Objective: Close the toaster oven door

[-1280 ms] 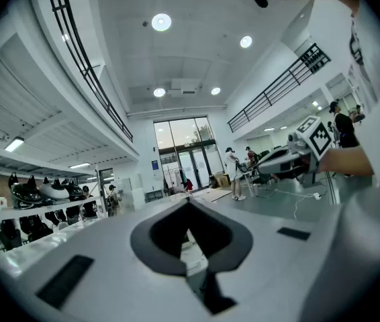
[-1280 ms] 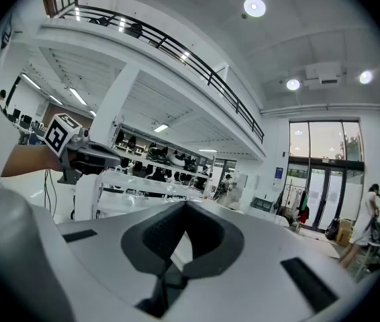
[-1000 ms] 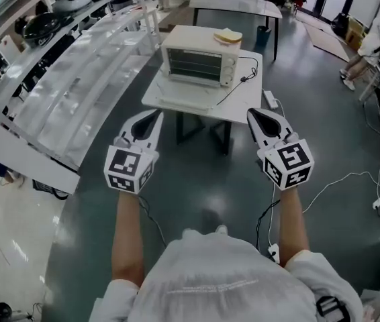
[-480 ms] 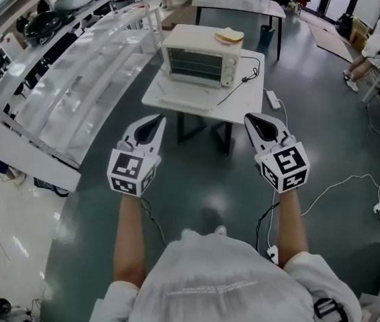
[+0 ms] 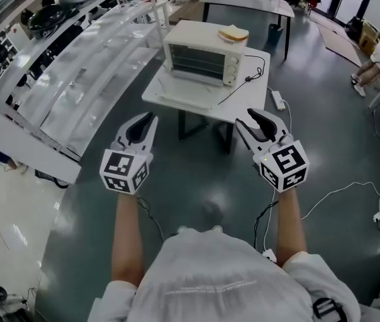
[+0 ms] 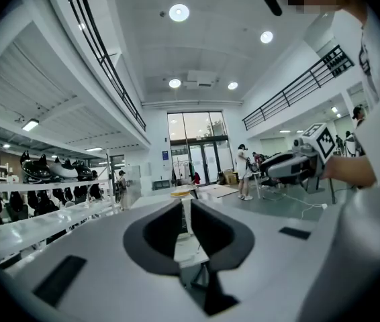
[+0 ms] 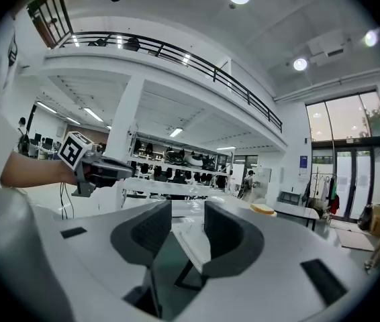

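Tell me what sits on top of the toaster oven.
A flat, pale yellow bread slice, or something like it, lies on the toaster oven near its right end. Whether anything is under it cannot be seen.

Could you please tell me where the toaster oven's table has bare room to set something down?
The table is bare at its front right corner, between the open door and the right edge, past the cable. That door crowds the strip before the toaster oven; bread sits on top.
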`<state>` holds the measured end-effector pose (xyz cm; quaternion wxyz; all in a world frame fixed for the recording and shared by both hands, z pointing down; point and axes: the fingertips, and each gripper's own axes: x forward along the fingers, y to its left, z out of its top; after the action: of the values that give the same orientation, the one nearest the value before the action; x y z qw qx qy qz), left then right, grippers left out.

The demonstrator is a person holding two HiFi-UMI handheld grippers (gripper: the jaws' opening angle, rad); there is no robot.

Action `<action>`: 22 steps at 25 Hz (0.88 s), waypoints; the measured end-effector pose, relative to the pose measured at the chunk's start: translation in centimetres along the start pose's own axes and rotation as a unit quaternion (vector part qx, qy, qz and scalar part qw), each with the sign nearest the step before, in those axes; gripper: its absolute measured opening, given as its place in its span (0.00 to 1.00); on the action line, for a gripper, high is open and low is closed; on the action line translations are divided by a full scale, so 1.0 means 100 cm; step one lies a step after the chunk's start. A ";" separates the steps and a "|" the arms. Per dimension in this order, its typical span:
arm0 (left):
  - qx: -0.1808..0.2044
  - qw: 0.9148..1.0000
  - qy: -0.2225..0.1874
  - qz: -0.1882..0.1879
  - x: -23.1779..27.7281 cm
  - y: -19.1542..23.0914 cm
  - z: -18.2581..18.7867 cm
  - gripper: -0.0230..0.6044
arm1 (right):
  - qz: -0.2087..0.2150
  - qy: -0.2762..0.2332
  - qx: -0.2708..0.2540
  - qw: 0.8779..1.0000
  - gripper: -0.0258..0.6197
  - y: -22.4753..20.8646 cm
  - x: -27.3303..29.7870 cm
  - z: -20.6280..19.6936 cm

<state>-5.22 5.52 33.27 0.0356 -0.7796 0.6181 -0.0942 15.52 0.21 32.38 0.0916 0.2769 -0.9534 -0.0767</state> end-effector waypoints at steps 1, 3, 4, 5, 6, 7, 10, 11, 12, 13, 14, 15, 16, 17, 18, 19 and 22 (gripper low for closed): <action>-0.002 1.000 0.002 0.004 0.002 0.000 -0.002 0.06 | 0.005 0.003 -0.002 1.000 0.27 -0.002 0.002 -0.004; -0.002 1.000 0.007 0.012 0.008 -0.001 -0.004 0.21 | 0.013 0.006 -0.002 1.000 0.27 -0.007 0.006 -0.010; 0.001 1.000 0.011 0.015 0.010 -0.003 -0.005 0.25 | 0.017 0.006 -0.001 1.000 0.27 -0.009 0.008 -0.013; 0.005 1.000 0.014 0.019 0.012 -0.004 -0.007 0.25 | 0.021 0.006 0.002 1.000 0.27 -0.011 0.010 -0.016; 0.010 1.000 0.019 0.023 0.014 -0.005 -0.008 0.25 | 0.024 0.006 0.004 1.000 0.27 -0.013 0.012 -0.019; 0.014 0.999 0.024 0.027 0.017 -0.005 -0.010 0.25 | 0.024 0.008 0.006 1.000 0.27 -0.017 0.015 -0.021; 0.014 0.998 0.042 0.032 0.024 -0.001 -0.018 0.25 | 0.018 0.019 0.010 1.000 0.27 -0.028 0.026 -0.028; 0.012 0.998 0.047 0.033 0.027 0.002 -0.022 0.25 | 0.018 0.021 0.010 1.000 0.27 -0.031 0.030 -0.030; 0.010 0.998 0.050 0.033 0.031 0.007 -0.026 0.25 | 0.018 0.022 0.011 1.000 0.27 -0.033 0.035 -0.031; 0.008 0.998 0.052 0.034 0.035 0.012 -0.031 0.25 | 0.019 0.023 0.012 0.999 0.27 -0.036 0.042 -0.033; 0.005 0.998 0.053 0.035 0.040 0.019 -0.035 0.25 | 0.018 0.025 0.014 0.999 0.27 -0.038 0.050 -0.035; 0.002 0.998 0.055 0.035 0.045 0.027 -0.040 0.25 | 0.017 0.028 0.017 0.999 0.27 -0.040 0.059 -0.037; -0.003 0.998 0.056 0.035 0.050 0.036 -0.045 0.25 | 0.014 0.032 0.021 0.999 0.27 -0.042 0.068 -0.039; -0.009 0.998 0.056 0.035 0.057 0.046 -0.050 0.25 | 0.010 0.038 0.023 0.999 0.27 -0.044 0.079 -0.041; -0.015 0.998 0.056 0.035 0.065 0.057 -0.056 0.25 | 0.005 0.043 0.026 0.999 0.27 -0.048 0.090 -0.044; -0.020 0.998 0.056 0.033 0.075 0.069 -0.061 0.25 | 0.000 0.050 0.028 0.998 0.27 -0.052 0.103 -0.047; -0.037 0.997 0.052 0.042 0.106 0.114 -0.075 0.25 | -0.010 0.072 0.041 0.997 0.27 -0.066 0.146 -0.052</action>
<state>-15.21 -6.99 39.71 -0.0211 -0.7479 0.6543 -0.1100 7.92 -13.75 38.01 0.1473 0.2948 -0.9439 -0.0185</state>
